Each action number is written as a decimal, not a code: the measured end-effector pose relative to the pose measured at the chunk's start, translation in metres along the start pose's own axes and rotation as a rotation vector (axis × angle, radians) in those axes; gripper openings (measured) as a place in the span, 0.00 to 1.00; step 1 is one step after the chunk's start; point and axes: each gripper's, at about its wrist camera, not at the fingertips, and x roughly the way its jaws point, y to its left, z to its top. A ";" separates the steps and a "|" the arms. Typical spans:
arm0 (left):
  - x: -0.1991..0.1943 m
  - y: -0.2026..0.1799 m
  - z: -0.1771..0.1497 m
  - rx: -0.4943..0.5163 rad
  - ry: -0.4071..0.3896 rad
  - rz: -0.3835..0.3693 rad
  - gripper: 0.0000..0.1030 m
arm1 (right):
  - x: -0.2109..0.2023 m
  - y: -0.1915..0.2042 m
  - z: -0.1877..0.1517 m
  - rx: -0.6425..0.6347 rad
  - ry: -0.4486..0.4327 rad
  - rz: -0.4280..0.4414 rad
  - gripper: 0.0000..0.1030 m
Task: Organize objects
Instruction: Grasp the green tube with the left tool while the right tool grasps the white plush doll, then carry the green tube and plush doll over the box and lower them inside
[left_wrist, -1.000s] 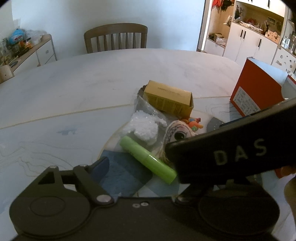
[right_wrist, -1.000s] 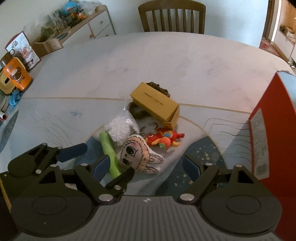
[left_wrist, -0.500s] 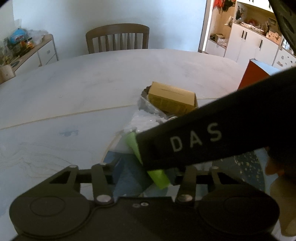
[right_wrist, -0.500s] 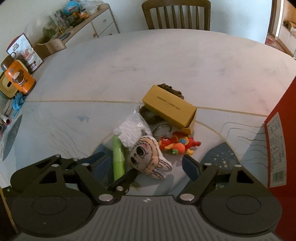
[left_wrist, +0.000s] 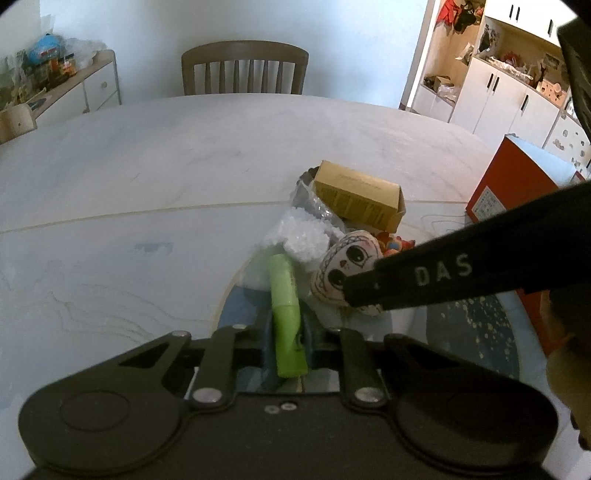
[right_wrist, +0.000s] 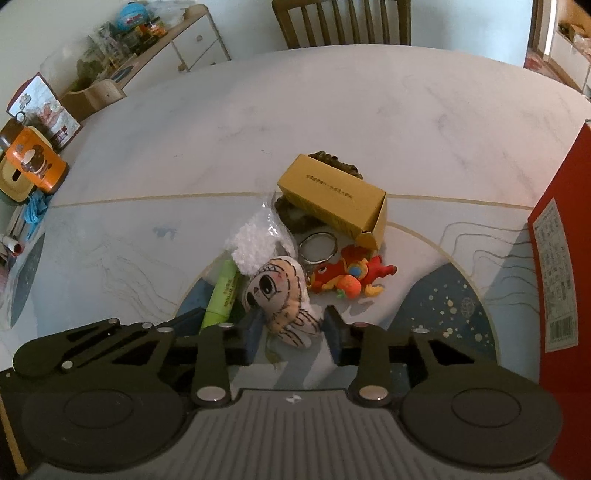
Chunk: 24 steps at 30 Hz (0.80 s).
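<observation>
Left wrist view: the left gripper (left_wrist: 286, 332) has its 2 fingers closed on the near end of the green tube (left_wrist: 284, 302), a grip low on the tube that suits lifting it clear of the pile, while the plush (left_wrist: 347, 271) lies just beside it, partly behind the right gripper's black arm. Right wrist view: the right gripper (right_wrist: 293, 334) straddles the plush (right_wrist: 284, 295) with its jaws narrowed yet showing gaps on both sides, so no hold is made. The pile, with a yellow box (right_wrist: 332, 195) and red toy (right_wrist: 347, 277), sits mid-table (right_wrist: 332, 110) on pale marble, a red box (right_wrist: 561, 258) at its right, a chair (right_wrist: 343, 22) and cluttered sideboard (right_wrist: 147, 48) beyond.
</observation>
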 end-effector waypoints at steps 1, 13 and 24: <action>-0.001 0.001 -0.001 -0.006 0.002 0.000 0.14 | -0.001 0.000 -0.001 0.000 -0.001 0.005 0.26; -0.027 0.008 -0.010 -0.077 -0.015 -0.022 0.13 | -0.033 0.012 -0.016 -0.054 -0.071 0.055 0.08; -0.076 -0.010 0.001 -0.075 -0.082 -0.083 0.13 | -0.103 -0.005 -0.037 -0.022 -0.176 0.069 0.08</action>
